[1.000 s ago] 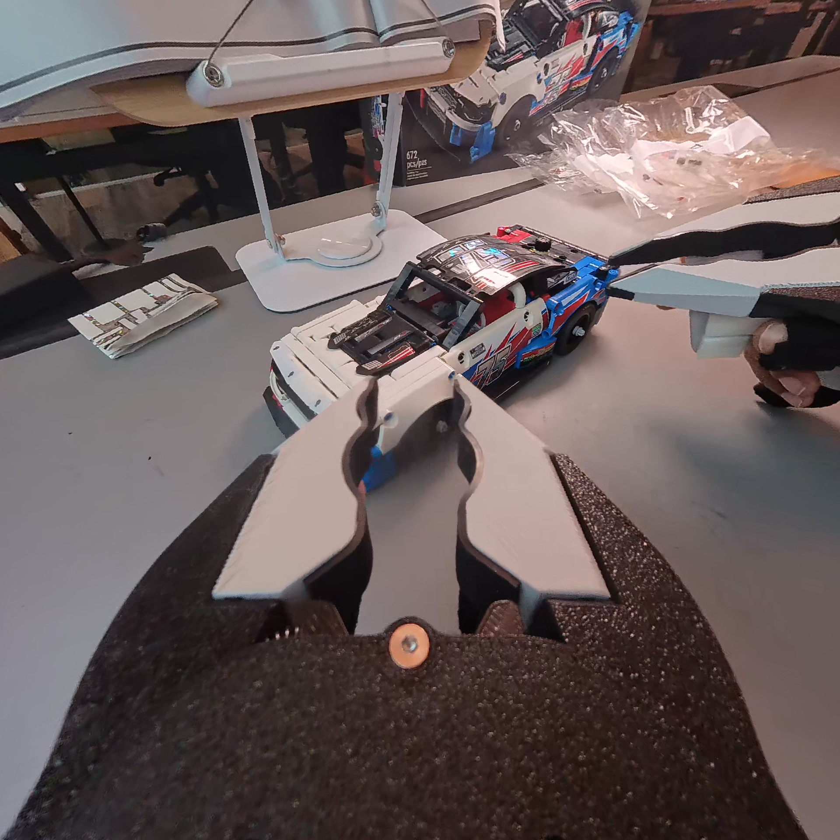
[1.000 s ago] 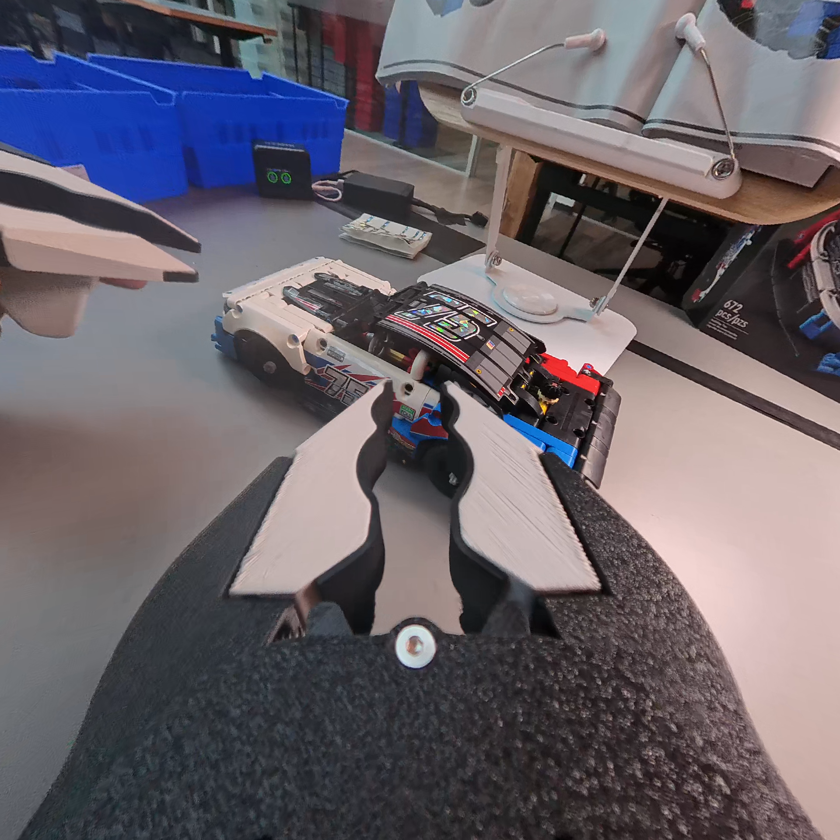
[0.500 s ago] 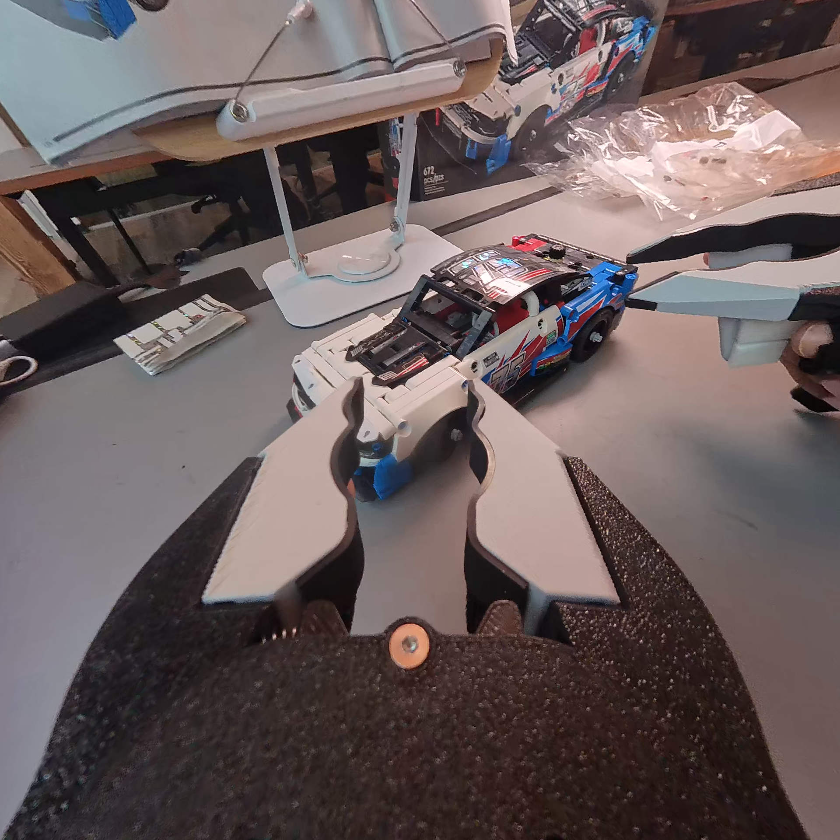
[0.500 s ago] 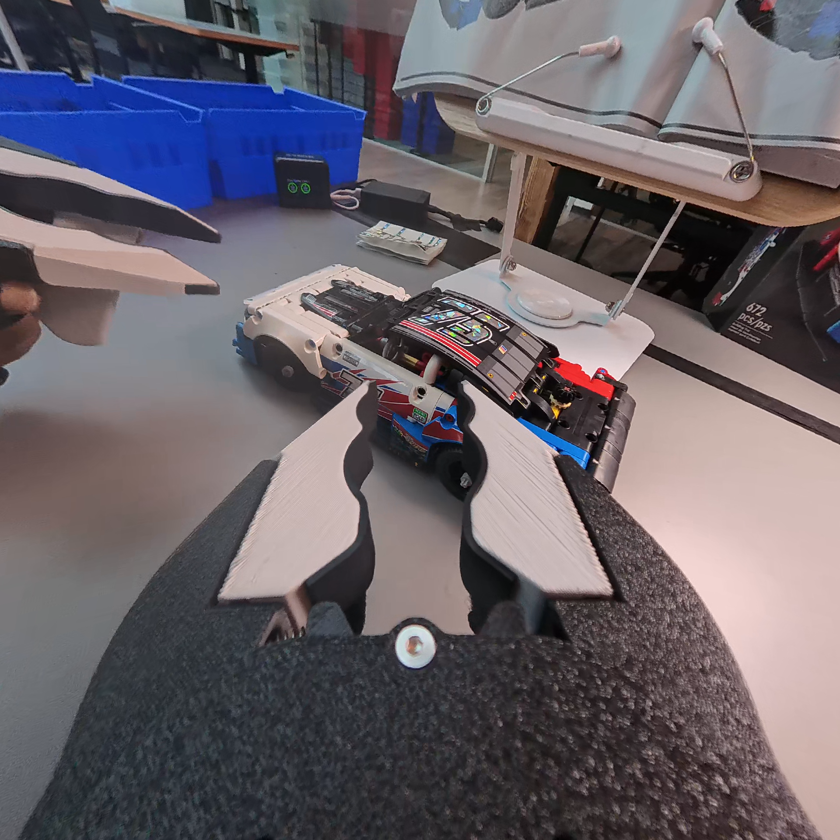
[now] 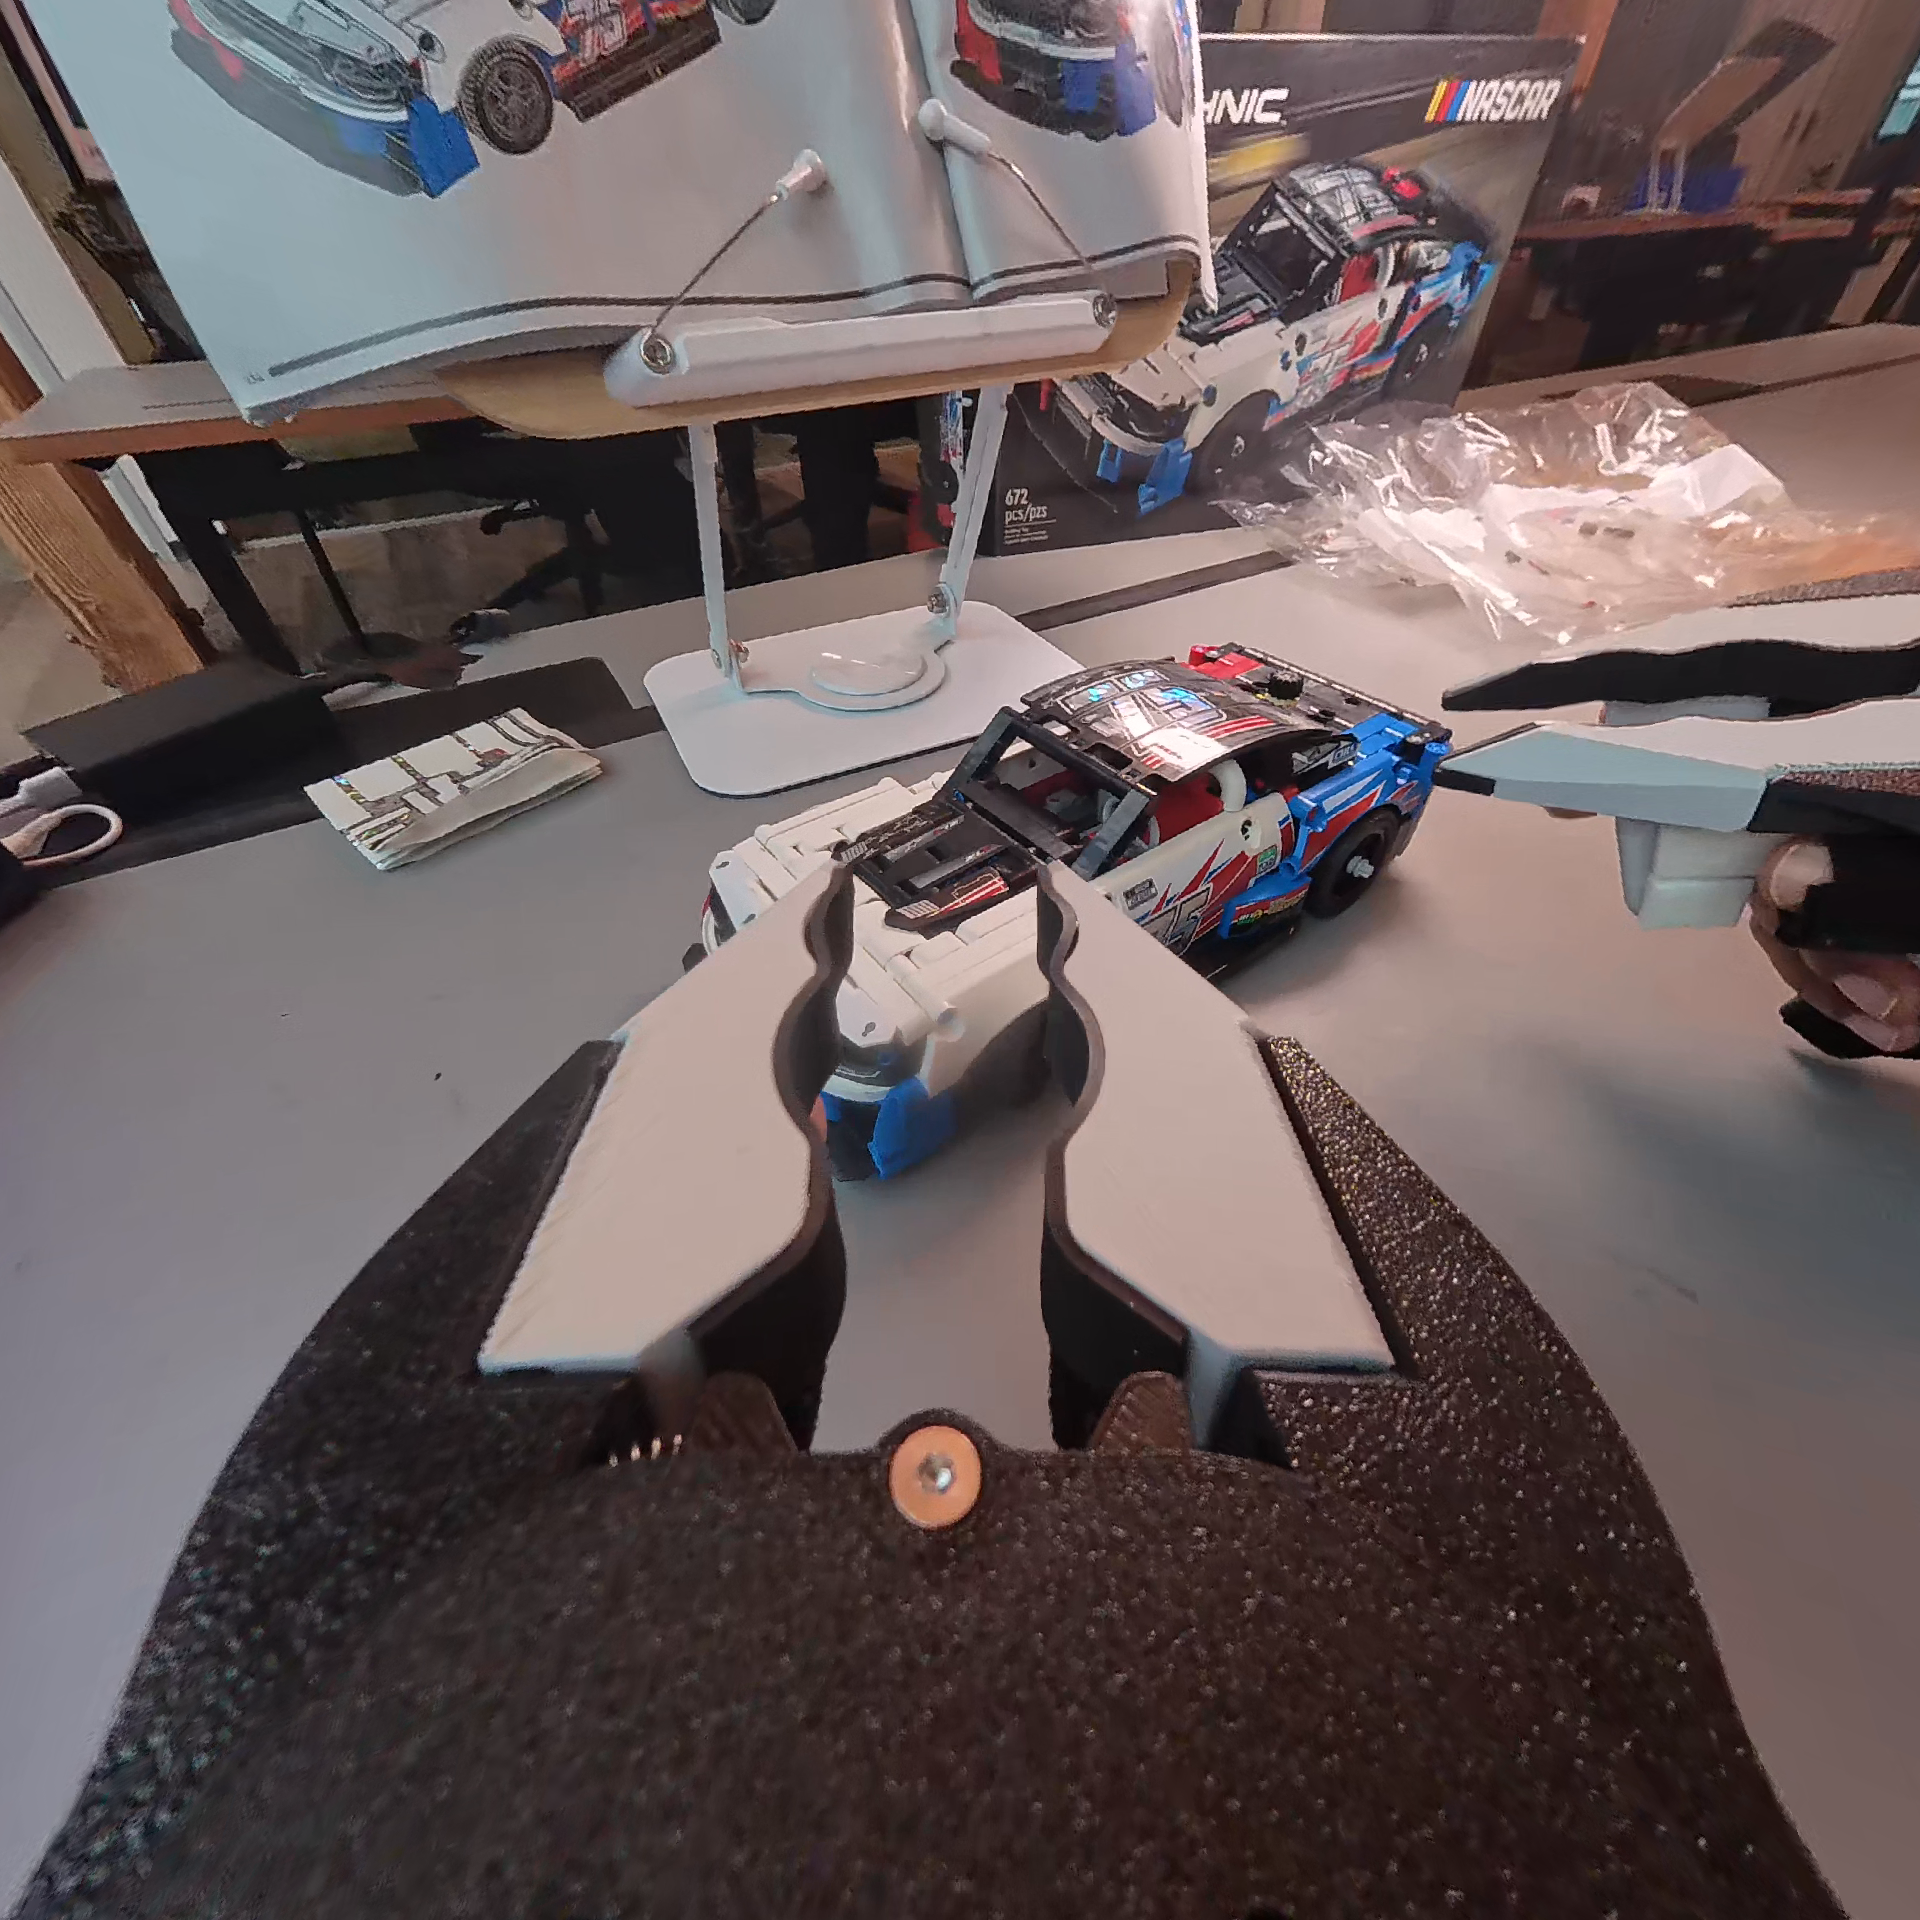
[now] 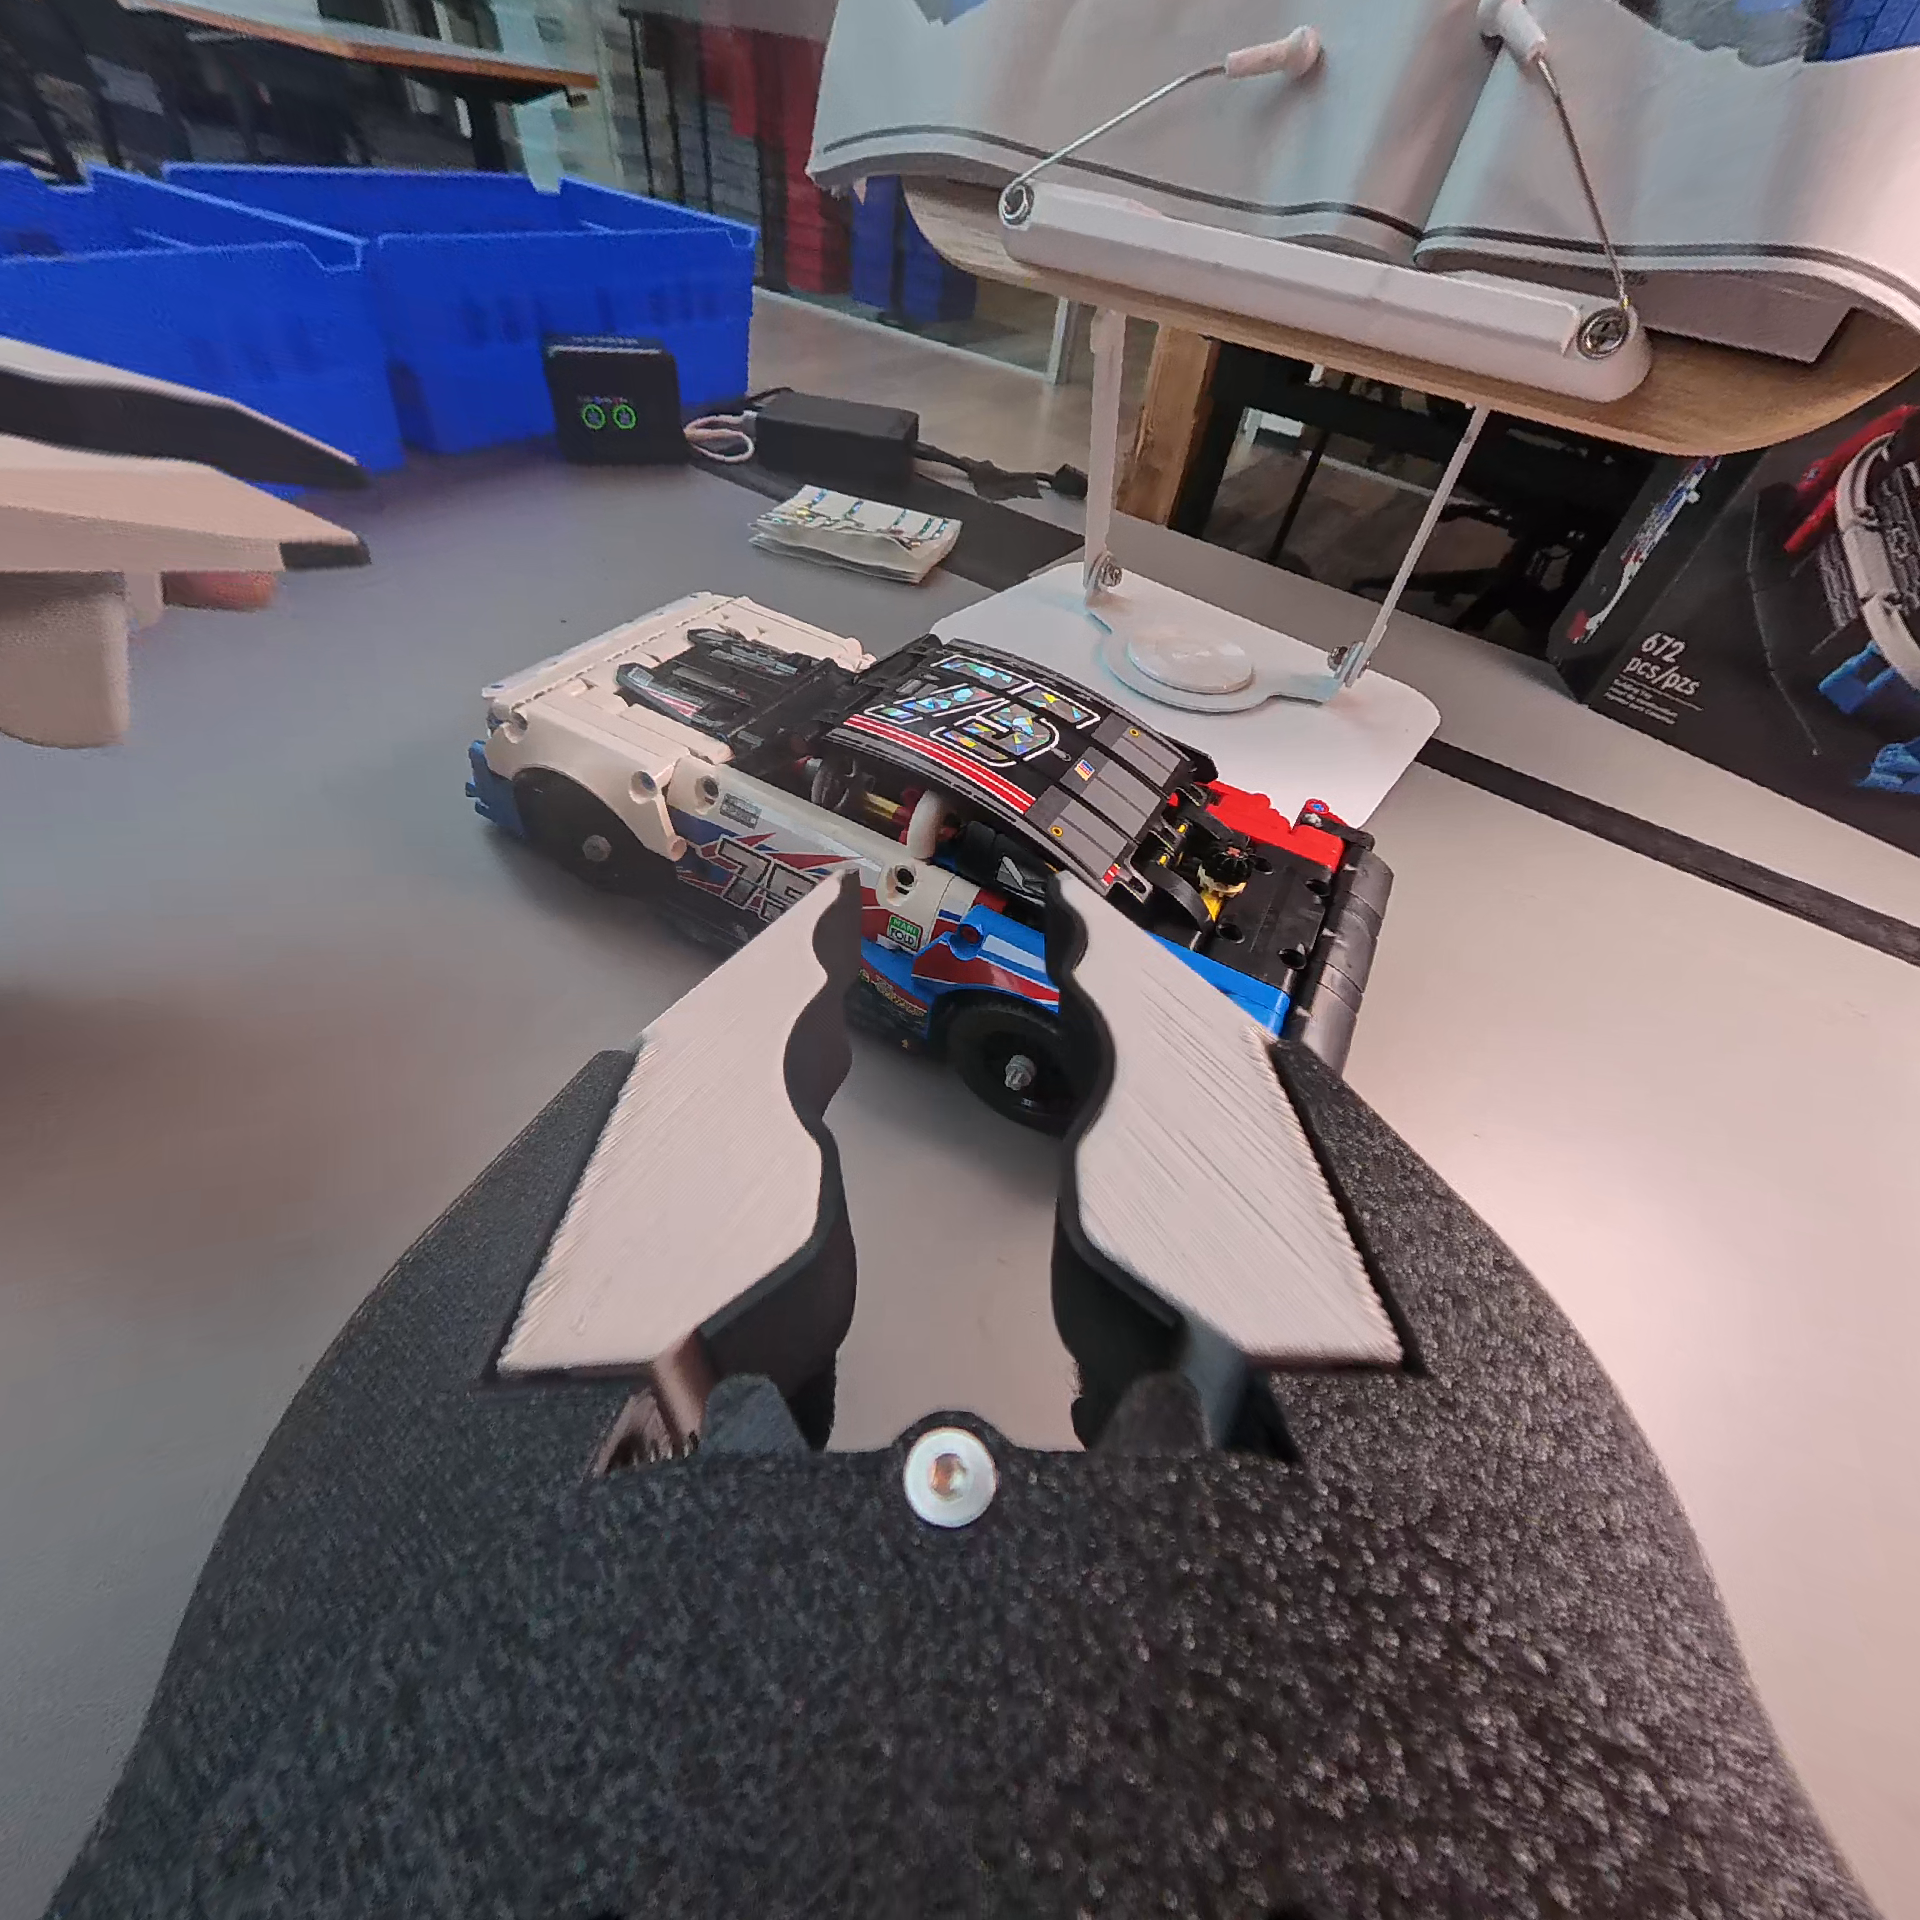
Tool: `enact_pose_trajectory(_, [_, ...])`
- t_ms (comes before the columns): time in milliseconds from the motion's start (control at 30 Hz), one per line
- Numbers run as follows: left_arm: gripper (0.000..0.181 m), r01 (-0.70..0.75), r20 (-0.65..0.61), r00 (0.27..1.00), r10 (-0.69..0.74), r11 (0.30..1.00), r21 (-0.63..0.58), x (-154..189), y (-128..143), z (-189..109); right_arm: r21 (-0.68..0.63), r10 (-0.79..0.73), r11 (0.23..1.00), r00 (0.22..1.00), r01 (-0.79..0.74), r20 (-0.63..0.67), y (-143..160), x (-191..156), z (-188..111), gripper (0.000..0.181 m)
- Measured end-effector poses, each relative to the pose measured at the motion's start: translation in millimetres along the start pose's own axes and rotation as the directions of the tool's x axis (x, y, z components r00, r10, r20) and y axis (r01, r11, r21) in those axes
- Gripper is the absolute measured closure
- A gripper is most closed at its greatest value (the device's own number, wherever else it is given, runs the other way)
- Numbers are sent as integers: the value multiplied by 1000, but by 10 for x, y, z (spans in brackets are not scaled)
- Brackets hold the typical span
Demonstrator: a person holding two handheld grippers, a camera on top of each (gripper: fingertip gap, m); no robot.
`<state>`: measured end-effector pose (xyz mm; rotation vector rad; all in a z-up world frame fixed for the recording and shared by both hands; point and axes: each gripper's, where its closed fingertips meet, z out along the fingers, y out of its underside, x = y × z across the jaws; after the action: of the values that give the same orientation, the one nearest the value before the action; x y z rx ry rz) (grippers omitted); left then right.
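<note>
A brick-built race car point(image 5: 1195, 862), white at the front, blue and red at the rear with a black roof, stands on the grey table point(image 5: 312, 1039). My left gripper point(image 5: 940, 883) is open and empty, just short of the car's white nose. My right gripper point(image 6: 951, 894) is open and empty, by the car's side near the rear wheel. The car also shows in the right wrist view point(image 6: 665, 790). The right gripper shows in the left wrist view point(image 5: 1455, 727), its tips close to the car's blue rear corner. The left gripper shows in the right wrist view point(image 6: 343, 509), apart from the car's front.
A white book stand point(image 5: 862, 686) holds an open instruction booklet point(image 5: 623, 187) behind the car. A folded printed sheet point(image 5: 457, 779) lies to the left, crumpled clear bags point(image 5: 1538, 509) and the set's box point(image 5: 1299, 312) at the back right. Blue bins point(image 6: 416, 312) and a black box point(image 6: 613, 400) stand far left.
Both grippers have drawn back a little from the car and tilted up, so more of the booklet shows. The car has stayed on the table.
</note>
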<state>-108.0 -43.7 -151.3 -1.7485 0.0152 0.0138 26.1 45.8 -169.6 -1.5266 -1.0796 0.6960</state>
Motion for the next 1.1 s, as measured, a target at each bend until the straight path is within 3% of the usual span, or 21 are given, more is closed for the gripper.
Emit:
enact_pose_trajectory(267, [150,42,-16,999,-42,999,13,-16,4,7,9,-2,1000,997,1,71,-15,-144,4,149])
enact_pose_trajectory(500, [154,-2,-18,1000,2,1000,-14,24,74,38,1,4,1000,997,-4,82,4,-175,23,146])
enact_pose_trajectory(767, [134,-36,-31,999,35,999,-26,85,86,56,-6,-1,1000,998,1,70,19,-154,31,146])
enact_pose_trajectory(1100, [131,-16,-66,998,12,998,-54,155,149,108,16,-10,1000,999,9,36,-21,-73,-4,146])
